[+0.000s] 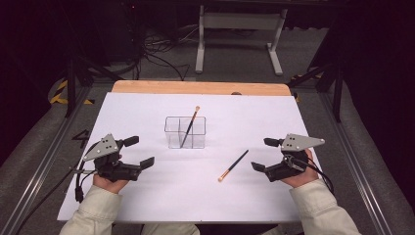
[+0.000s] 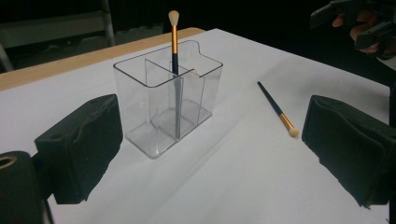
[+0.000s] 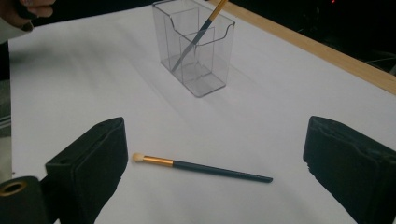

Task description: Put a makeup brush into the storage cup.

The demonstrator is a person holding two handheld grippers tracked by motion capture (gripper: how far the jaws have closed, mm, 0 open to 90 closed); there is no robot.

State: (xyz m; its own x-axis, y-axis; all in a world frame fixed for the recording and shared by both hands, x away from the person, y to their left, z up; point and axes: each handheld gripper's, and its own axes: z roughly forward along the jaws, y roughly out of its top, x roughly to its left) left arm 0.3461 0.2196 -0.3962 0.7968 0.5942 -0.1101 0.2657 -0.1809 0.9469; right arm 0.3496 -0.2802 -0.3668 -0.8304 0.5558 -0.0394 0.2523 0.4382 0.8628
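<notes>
One brush (image 3: 201,169) betw. right tool (image 3: 215,163) pads; other brush (image 1: 190,126) in organizer (image 1: 185,132)

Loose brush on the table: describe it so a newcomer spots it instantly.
On the white table sheet, look right of the clear divided organizer, toward the right tongs. A thin dark-handled brush with a gold ferrule and pale tip lies flat there. Its twin stands tilted inside the organizer; this one lies loose on the sheet.
</notes>
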